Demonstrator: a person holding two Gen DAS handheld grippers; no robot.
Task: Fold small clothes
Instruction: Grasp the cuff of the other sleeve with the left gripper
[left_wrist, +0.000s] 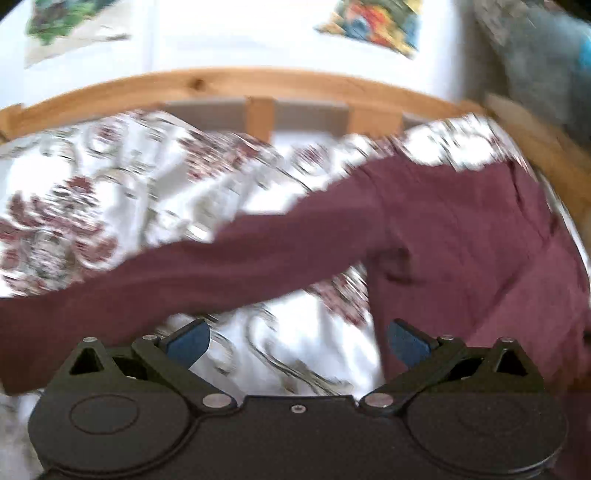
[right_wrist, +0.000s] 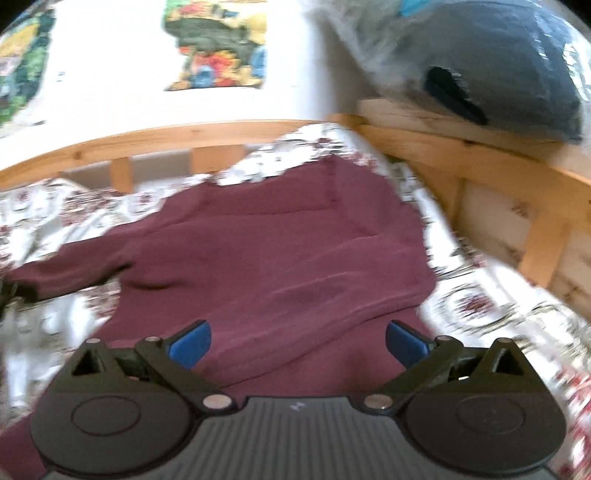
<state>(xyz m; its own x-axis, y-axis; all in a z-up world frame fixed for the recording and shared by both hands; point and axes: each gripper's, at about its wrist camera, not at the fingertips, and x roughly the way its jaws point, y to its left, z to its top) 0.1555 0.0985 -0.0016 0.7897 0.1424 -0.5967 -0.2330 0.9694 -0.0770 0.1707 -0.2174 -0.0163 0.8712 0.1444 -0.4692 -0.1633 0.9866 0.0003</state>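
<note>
**Maroon top lying flat, both grippers empty**

Maroon knit is lying spread on the floral bedding, so you are getting flat fabric to fold. Your left gripper is hanging spread and empty, the sleeve stretching just beyond it. Your right gripper is gaping too, hovering over the top, pinching nothing.

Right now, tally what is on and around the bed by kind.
Maroon sweater: 1
Floral bedcover: 1
Wooden bed frame: 1
Colourful wall pictures: 2
Tools, both open and holding nothing: 2, left tool, right tool
Total: 7
</note>
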